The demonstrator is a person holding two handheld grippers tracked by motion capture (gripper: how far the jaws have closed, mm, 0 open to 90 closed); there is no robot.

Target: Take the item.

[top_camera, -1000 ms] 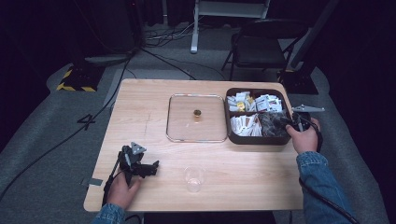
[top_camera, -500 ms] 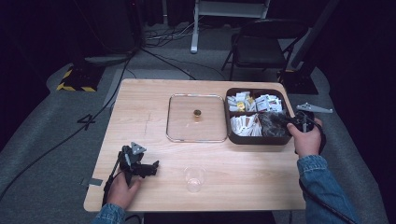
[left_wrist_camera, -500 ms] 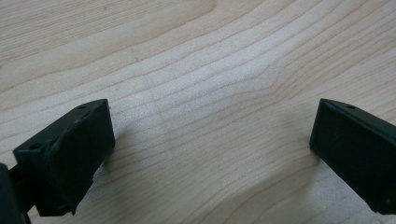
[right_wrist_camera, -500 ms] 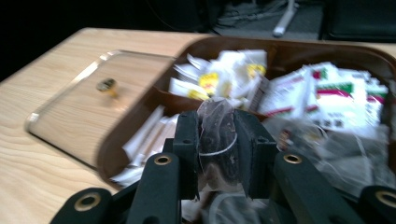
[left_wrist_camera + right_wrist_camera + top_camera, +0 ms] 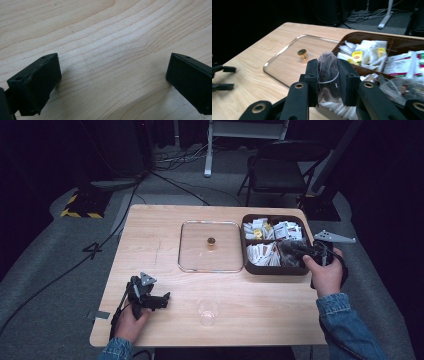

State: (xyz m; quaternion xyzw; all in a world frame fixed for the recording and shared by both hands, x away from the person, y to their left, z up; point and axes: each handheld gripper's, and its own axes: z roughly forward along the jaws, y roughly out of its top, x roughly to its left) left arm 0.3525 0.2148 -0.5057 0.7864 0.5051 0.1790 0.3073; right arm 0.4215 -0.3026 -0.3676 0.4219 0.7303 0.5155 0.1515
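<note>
A wooden worktop point(image 5: 165, 245) carries a glass lid point(image 5: 211, 246), a clear cup point(image 5: 208, 311) and a dark box point(image 5: 249, 266) of tea packets. The right hand-held gripper point(image 5: 328, 78) is clamped on a dark, see-through tea bag point(image 5: 328, 72), held above the box's near edge. The left hand-held gripper point(image 5: 112, 80) sits low over bare wood near the worktop's front left corner, jaws wide apart, gripping nothing.
</note>
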